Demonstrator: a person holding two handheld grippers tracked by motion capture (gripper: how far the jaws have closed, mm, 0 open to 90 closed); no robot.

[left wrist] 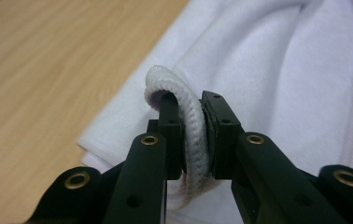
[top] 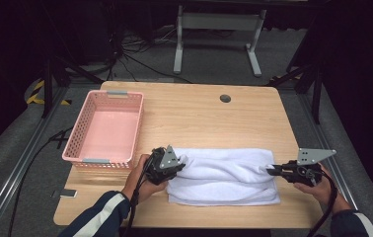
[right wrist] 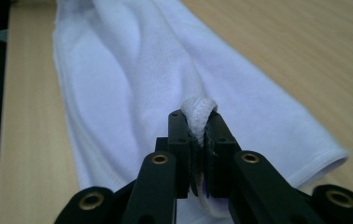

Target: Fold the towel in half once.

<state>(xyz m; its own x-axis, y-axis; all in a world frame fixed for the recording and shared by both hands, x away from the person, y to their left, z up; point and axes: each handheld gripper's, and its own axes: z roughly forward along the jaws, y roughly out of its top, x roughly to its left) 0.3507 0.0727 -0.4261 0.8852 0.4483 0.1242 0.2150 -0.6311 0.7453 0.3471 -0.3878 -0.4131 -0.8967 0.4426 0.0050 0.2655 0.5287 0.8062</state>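
A white towel (top: 224, 175) lies folded lengthwise near the table's front edge. My left gripper (top: 180, 163) is at its left end, shut on a bunched edge of the towel (left wrist: 184, 107) that loops between the jaws. My right gripper (top: 269, 170) is at the right end, shut on a pinched fold of the towel (right wrist: 198, 114). Both held ends are lifted slightly, and the rest of the towel (right wrist: 132, 60) rests on the wood.
A pink perforated basket (top: 106, 129) stands empty at the table's left, just behind my left hand. A round grommet hole (top: 225, 98) sits near the far edge. Bare wooden tabletop (top: 214, 123) stretches behind the towel.
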